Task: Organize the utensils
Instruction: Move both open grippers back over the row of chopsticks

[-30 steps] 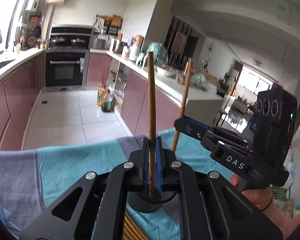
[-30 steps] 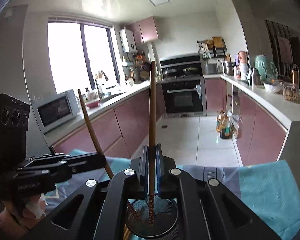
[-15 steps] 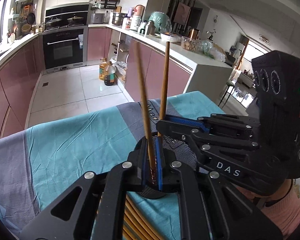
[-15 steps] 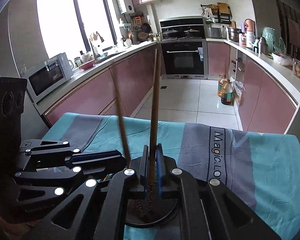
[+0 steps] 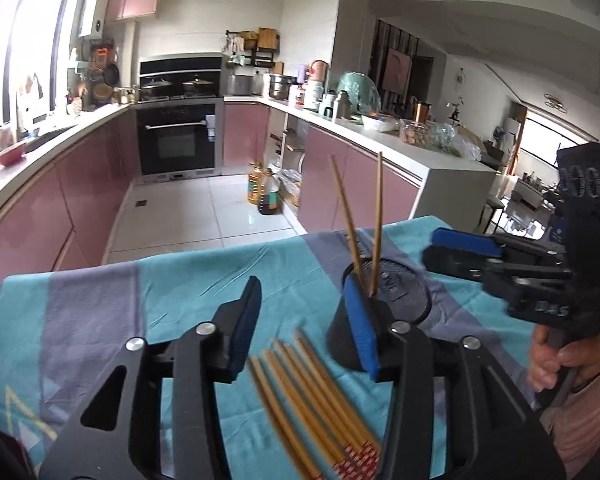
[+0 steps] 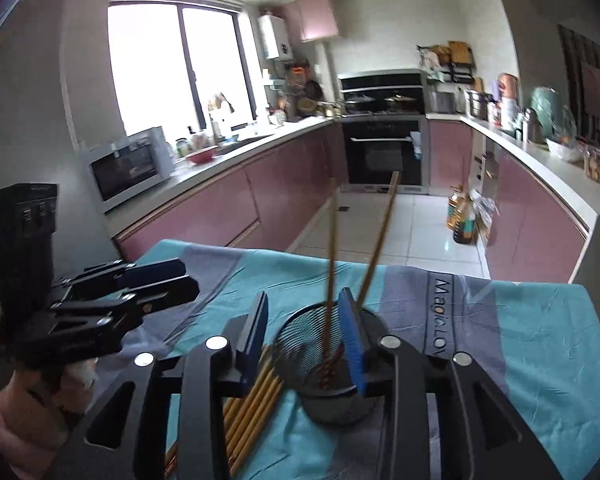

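While both claws stand wide apart and hold nothing, two chopsticks (image 6: 374,248) stand nearly upright in the black mesh cup (image 6: 300,332), tips up, leaning apart. The left gripper (image 5: 304,320) and right gripper (image 6: 304,332) flank the cup. Loose chopsticks (image 5: 312,392) lie flat beside the cup, pointing toward it. The tablecloth (image 6: 520,328) reads "Magic.LOV"; the right gripper reads "DAS".

Both grippers hover with jaws spread wide and empty: the left gripper (image 5: 306,322), the right gripper (image 6: 306,330) beside it.
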`<state>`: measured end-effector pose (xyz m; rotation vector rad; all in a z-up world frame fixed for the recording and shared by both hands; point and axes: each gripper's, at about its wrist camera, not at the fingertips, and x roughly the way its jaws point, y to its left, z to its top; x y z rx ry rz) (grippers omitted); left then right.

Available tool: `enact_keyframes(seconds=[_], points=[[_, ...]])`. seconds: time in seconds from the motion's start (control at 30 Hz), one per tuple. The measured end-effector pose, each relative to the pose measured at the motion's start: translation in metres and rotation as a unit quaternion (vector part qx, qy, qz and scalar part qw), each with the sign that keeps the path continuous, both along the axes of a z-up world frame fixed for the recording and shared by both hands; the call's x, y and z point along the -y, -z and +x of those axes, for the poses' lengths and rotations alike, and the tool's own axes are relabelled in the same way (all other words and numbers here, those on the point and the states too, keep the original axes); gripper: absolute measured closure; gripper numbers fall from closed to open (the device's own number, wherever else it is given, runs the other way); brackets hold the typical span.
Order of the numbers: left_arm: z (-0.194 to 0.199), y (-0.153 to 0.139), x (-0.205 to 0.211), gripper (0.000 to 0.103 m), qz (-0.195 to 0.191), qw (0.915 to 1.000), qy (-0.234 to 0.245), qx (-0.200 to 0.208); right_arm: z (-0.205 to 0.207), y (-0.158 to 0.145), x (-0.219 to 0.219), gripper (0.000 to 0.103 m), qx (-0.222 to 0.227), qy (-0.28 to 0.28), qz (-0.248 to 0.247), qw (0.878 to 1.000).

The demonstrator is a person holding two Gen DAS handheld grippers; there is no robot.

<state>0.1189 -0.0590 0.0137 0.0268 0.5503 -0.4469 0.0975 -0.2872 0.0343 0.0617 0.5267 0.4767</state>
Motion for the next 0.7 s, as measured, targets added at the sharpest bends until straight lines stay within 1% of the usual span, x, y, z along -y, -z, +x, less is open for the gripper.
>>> enact_keyframes(seconds=[0.03,0.1,0.17,0.2,0.27,0.33,0.37,0.43,0.5,0.63,0.7], points=[[-0.005,0.005,-0.007,0.055,0.006,1.0000,-0.004,-0.002,-0.007,0.002,-0.003,0.064,0.000,-0.010,-0.001,1.000],[-0.011,0.015,-0.019,0.054,0.018,0.9996,-0.015,-0.014,-0.018,0.013,-0.011,0.064,-0.014,-0.033,-0.002,0.999],[-0.016,0.034,-0.032,0.054,0.023,0.9987,-0.019,-0.041,-0.022,0.030,-0.021,0.064,-0.039,-0.048,-0.008,0.998],[-0.018,0.042,-0.036,0.054,0.020,0.9983,-0.020,-0.052,-0.022,0.039,-0.025,0.064,-0.053,-0.050,-0.011,0.997],[-0.022,0.061,-0.044,0.054,0.029,0.9964,-0.024,-0.076,-0.021,0.055,-0.030,0.064,-0.079,-0.052,-0.011,0.995],[-0.024,0.079,-0.050,0.055,0.030,0.9940,-0.025,-0.102,-0.017,0.074,-0.033,0.064,-0.108,-0.046,-0.009,0.993],[-0.024,0.084,-0.052,0.055,0.028,0.9929,-0.024,-0.113,-0.017,0.079,-0.035,0.064,-0.115,-0.043,-0.011,0.992],[-0.029,0.097,-0.053,0.055,0.028,0.9915,-0.024,-0.124,-0.013,0.091,-0.035,0.064,-0.134,-0.035,-0.009,0.990],[-0.026,0.103,-0.045,0.055,0.029,0.9903,-0.025,-0.133,-0.011,0.098,-0.036,0.065,-0.145,-0.029,-0.009,0.989],[-0.026,0.114,-0.044,0.057,0.031,0.9885,-0.026,-0.146,-0.010,0.106,-0.037,0.068,-0.158,-0.019,-0.006,0.987],[-0.020,0.114,-0.035,0.058,0.034,0.9877,-0.027,-0.150,-0.009,0.110,-0.040,0.069,-0.163,-0.017,-0.010,0.986]])
